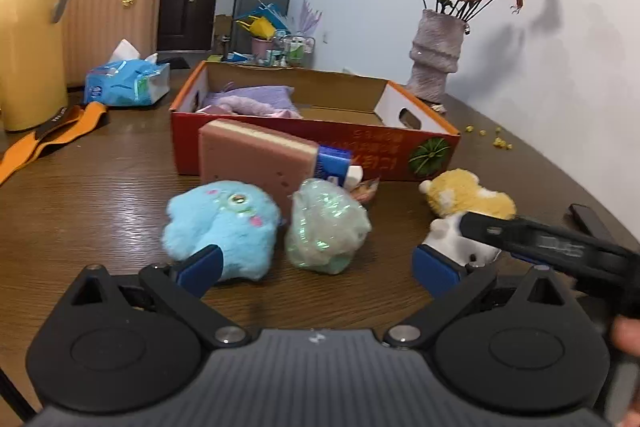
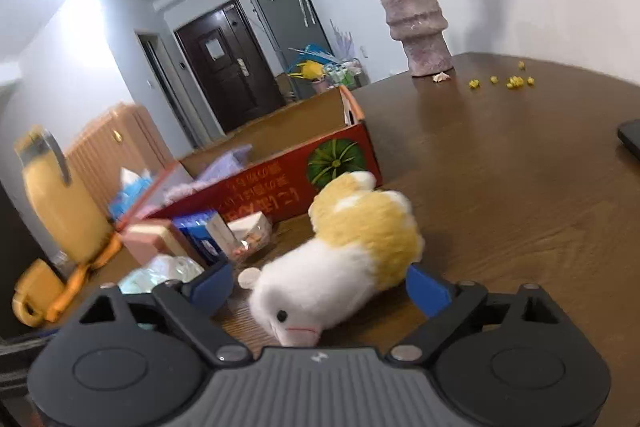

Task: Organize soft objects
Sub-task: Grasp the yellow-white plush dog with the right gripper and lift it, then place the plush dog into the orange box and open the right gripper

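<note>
Straddling the plush hamster (image 2: pixel 340 259), right gripper (image 2: pixel 320 287) jaws wide; left gripper (image 1: pixel 318 263) likewise.

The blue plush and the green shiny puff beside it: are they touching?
Apart. The left wrist view shows a strip of bare table between the blue plush and the green shiny puff.
</note>
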Demonstrator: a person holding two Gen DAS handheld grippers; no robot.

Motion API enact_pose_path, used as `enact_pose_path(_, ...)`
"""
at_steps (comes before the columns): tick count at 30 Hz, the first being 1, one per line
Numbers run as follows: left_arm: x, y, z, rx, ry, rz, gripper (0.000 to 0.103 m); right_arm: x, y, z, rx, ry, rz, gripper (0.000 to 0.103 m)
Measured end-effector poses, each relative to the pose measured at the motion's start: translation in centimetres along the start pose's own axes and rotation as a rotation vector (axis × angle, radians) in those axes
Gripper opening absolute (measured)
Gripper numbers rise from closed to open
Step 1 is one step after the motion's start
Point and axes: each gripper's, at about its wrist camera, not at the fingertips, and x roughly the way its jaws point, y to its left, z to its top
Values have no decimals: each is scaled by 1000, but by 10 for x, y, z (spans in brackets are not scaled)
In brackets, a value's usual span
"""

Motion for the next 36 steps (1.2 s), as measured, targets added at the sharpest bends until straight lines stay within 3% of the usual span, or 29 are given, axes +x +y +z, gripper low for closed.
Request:
enact_pose_path(1, -3, 0, -1, 11, -2, 6, 103, 9, 5, -1, -7, 10, -32, 92)
enact_pose_path(2, -7, -1, -2, 20, -6, 12, 103, 17, 8, 1, 0, 18, -55, 84)
enact_pose_path(3, -10, -1, -4, 25, -12, 18, 103, 22, 9, 1, -2, 20, -38, 66)
enact_pose_path(8, -16, 5, -12, 28, 7, 36, 103, 13, 0, 1, -119, 65, 88, 47)
enact_pose_path(11, -16, 3, -18, 28, 31, -27, 103, -15, -19, -2, -190, 160, 250, 52)
enact_pose_path(12, -15, -1, -20, 29, 36, -64, 103, -25, -26, -4, -204, 174, 284, 61)
enact_pose_path(14, -11, -10, -20, 36, 36, -105, 103, -40, -38, -3, -189, 157, 224, 72)
enact_pose_path(16, -6, -19, -18, 38, 32, -107, 103, -50, -38, -2, -194, 104, 160, 75)
enact_pose_path(20, -5, -30, -14, 54, 6, -125, 103, -52, -27, -5, -197, 32, 201, 84)
enact_pose_path(23, 1, -34, -14, 71, -7, -120, 101, -33, -24, -6, -219, 18, 155, 80)
enact_pose_path(26, 8, -38, -12, 76, -2, -155, 90, -10, -26, -7, -189, 97, 171, 50)
enact_pose_path(31, 23, -45, -13, 67, 14, -251, 77, -28, -34, -14, -206, 147, 245, 48)
enact_pose_path(34, 41, -48, -17, 44, 74, -311, 56, -35, -40, -17, -189, 154, 255, 47)
enact_pose_path(36, 44, -47, -16, 14, 80, -357, 49, -37, -40, -16, -192, 148, 237, 46)
